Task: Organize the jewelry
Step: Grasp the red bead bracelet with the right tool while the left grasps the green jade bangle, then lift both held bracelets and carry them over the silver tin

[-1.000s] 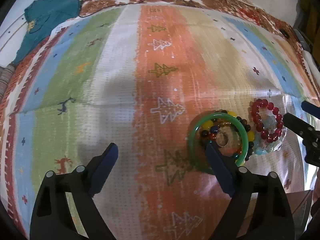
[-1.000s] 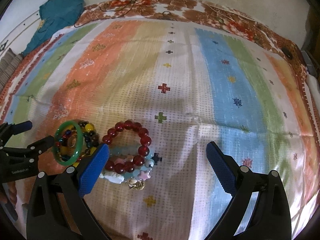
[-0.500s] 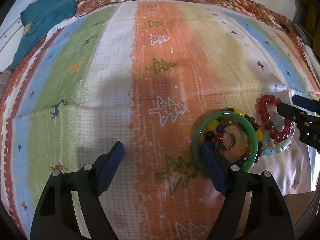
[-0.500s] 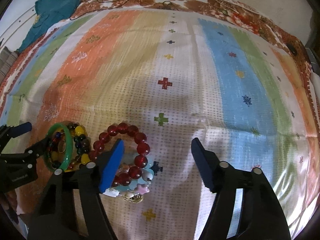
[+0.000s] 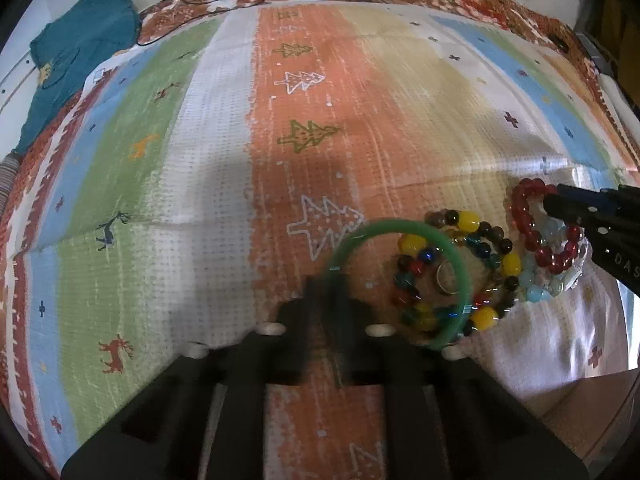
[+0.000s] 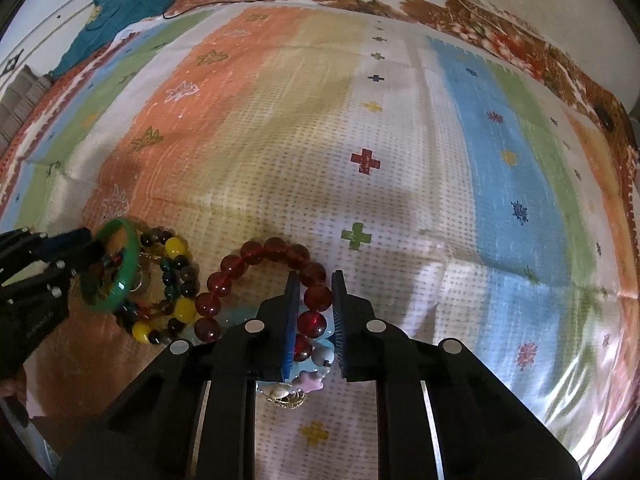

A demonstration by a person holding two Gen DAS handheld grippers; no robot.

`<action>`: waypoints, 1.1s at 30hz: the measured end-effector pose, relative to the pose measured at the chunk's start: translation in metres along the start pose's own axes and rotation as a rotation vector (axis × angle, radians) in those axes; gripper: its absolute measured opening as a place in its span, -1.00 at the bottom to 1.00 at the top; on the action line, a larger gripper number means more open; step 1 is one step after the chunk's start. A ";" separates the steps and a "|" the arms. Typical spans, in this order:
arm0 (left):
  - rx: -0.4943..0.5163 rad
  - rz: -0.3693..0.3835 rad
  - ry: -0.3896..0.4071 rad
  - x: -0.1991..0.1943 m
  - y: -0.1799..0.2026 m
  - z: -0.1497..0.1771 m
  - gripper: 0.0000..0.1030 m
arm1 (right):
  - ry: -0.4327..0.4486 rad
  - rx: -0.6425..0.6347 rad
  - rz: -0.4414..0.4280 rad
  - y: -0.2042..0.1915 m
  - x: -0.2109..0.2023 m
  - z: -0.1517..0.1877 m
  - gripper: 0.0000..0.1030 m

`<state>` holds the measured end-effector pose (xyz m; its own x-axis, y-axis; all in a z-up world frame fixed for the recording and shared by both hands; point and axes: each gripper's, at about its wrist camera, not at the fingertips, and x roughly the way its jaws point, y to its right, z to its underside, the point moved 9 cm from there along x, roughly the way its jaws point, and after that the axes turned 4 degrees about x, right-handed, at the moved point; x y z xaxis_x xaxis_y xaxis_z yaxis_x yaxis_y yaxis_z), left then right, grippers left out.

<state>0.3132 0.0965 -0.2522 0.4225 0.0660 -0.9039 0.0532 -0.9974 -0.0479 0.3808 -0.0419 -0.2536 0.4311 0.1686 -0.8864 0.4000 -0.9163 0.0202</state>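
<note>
Both tongs are now narrowing from wide. The left tongs [image 5: 326,292] are gripping the near rim of the green bangle [image 5: 400,282]; the right tongs [image 6: 316,312] are closing around the red bead bracelet [image 6: 276,284]. Both pieces are lying on the striped bedspread [image 6: 400,120], each directly under its own steeply down-tilted hand.

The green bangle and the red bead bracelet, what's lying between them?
The multicolored bead bracelet with yellow beads lies between green bangle and red bead bracelet, clearest in the right wrist view.
</note>
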 end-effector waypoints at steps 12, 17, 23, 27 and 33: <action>-0.019 0.005 0.062 -0.035 0.005 -0.011 -0.87 | 0.093 -0.064 0.019 -0.003 -0.043 -0.011 -0.72; -0.019 -0.001 0.062 -0.045 0.011 -0.009 -0.87 | 0.114 -0.067 0.023 -0.003 -0.053 -0.010 -0.72; -0.030 0.005 0.086 -0.061 0.016 -0.011 -0.87 | 0.139 -0.039 0.020 0.002 -0.069 -0.008 -0.72; -0.032 0.004 0.092 -0.071 0.017 -0.011 -0.87 | 0.156 -0.013 0.010 0.007 -0.080 -0.007 -0.72; -0.032 -0.005 0.098 -0.083 0.017 -0.007 -0.87 | 0.181 0.011 -0.001 0.010 -0.096 -0.004 -0.72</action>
<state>0.2852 0.0745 -0.1746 0.5087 0.0748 -0.8577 0.0833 -0.9958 -0.0374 0.3464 -0.0655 -0.1661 0.5695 0.2317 -0.7886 0.3924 -0.9197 0.0132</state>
